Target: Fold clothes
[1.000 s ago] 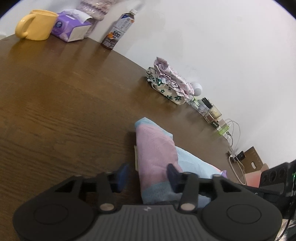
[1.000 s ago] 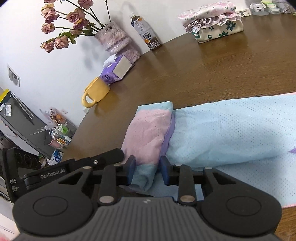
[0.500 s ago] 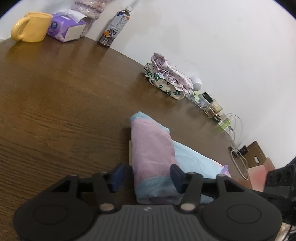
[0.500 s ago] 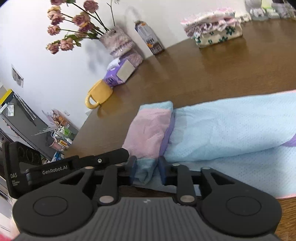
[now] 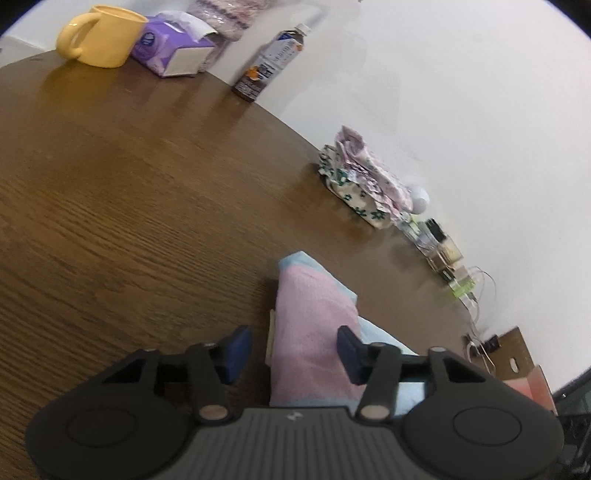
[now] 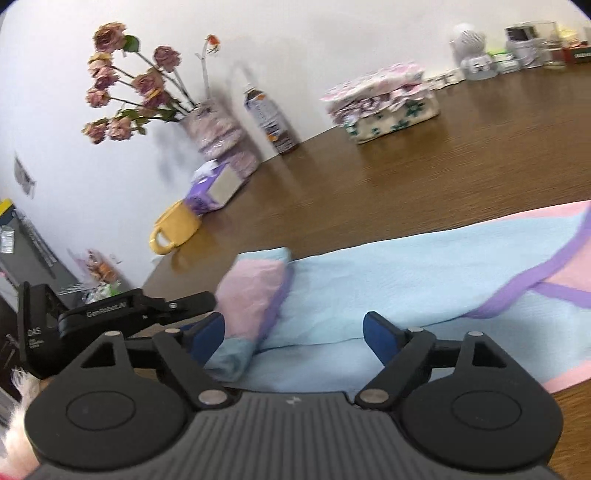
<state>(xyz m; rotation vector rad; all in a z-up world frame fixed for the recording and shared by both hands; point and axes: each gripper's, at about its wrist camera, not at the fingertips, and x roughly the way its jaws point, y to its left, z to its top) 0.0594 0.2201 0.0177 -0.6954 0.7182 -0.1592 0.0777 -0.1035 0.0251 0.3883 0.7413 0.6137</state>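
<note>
The garment lies flat across the brown surface, filling the lower right of the right wrist view, pale blue with pink and purple bands. Its left end is folded over into a pink-topped sleeve, seen again at lower centre of the left wrist view.

The right gripper is low in its frame, jaws opening wide. The cloth sits between the fingers, and the pads do not press on it: released.

The left gripper is closing, its fingers either side of the sleeve's near end. The left pad stands clear of the cloth; the right pad is at the fabric's edge, and whether it touches cannot be told. No grasp shows.

Along the wall: a yellow mug, a purple box, a bottle and a floral box.
</note>
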